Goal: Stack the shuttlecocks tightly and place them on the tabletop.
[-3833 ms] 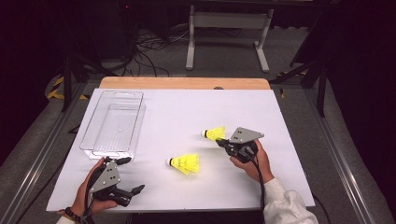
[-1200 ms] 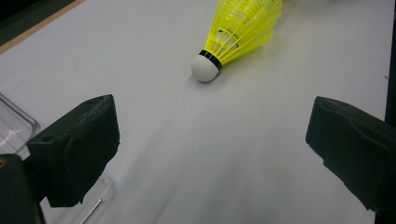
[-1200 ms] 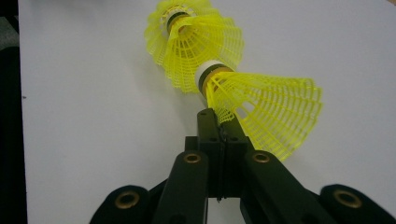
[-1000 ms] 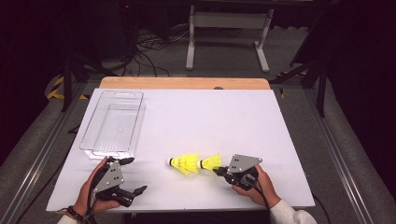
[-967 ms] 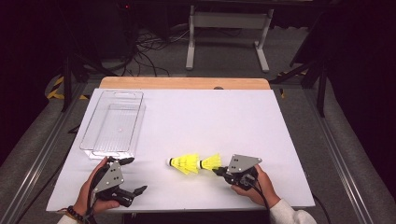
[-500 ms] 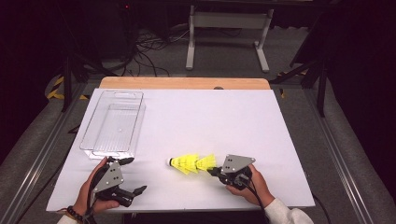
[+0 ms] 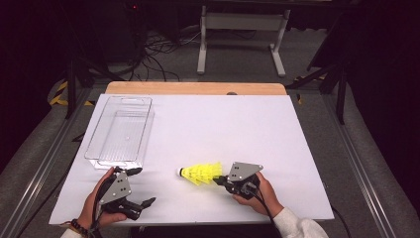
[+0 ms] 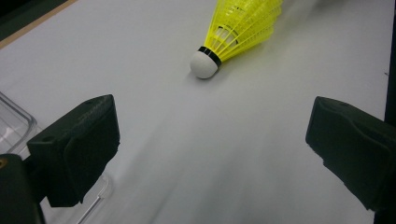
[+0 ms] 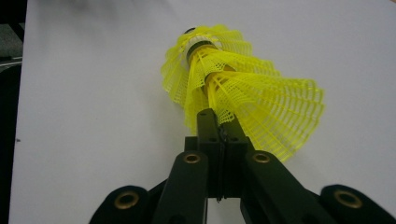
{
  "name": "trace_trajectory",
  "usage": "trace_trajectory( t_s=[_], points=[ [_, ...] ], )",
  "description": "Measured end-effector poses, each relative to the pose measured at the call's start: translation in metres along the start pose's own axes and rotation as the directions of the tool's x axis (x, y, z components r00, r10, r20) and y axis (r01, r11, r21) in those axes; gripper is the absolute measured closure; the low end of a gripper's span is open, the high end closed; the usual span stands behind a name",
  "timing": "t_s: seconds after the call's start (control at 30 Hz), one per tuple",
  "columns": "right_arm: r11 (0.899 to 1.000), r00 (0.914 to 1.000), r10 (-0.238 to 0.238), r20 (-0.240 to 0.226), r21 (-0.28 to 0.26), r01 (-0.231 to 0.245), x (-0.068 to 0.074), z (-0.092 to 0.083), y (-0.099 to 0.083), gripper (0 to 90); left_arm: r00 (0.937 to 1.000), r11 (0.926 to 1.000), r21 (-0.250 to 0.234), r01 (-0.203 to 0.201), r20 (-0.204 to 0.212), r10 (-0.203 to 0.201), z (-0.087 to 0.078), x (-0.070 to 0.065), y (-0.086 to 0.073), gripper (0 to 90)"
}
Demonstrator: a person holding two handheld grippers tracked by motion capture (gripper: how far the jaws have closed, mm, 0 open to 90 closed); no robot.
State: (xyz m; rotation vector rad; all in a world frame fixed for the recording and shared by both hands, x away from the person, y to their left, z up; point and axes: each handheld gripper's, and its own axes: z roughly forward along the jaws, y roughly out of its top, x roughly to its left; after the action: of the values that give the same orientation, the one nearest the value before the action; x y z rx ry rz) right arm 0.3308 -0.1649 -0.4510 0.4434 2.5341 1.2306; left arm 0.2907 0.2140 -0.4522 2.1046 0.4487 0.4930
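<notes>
Right gripper [image 9: 219,122]: clenched on near yellow shuttlecock's [image 9: 261,109] skirt, nested into far shuttlecock [image 9: 198,51].
Left gripper [image 8: 210,154]: released, holding nothing.

Your left claw [image 7: 136,188]: black body, grey three-cornered plate on top, two blocky matte-black pads [image 8: 74,149] with a small round hole in the near one. Your right claw [image 7: 222,179]: same grey plate, black body, black cable trailing back along your wrist. Up close its jaw arms are black links with brass-coloured pivot bushings (four visible) and small screw holes near the tips. You're wearing a dark beaded bracelet on the left wrist and a white sleeve on the right.
</notes>
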Motion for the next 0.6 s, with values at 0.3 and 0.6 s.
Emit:
trace_trajectory(
  t_s=[0.3,0.6],
  points=[
    [1.000,0.9999,-0.001,-0.017,-0.011,0.000,0.000,0.008,0.004,89.6,1.0000,1.0000,-0.002,0.000,0.002,0.000,0.000,0.001,0.000,3.6],
    [1.000,0.9993,-0.004,-0.036,-0.002,0.004,0.001,0.013,0.004,88.5,1.0000,1.0000,0.002,-0.002,0.004,0.002,0.000,0.000,0.000,3.6]
  ],
)
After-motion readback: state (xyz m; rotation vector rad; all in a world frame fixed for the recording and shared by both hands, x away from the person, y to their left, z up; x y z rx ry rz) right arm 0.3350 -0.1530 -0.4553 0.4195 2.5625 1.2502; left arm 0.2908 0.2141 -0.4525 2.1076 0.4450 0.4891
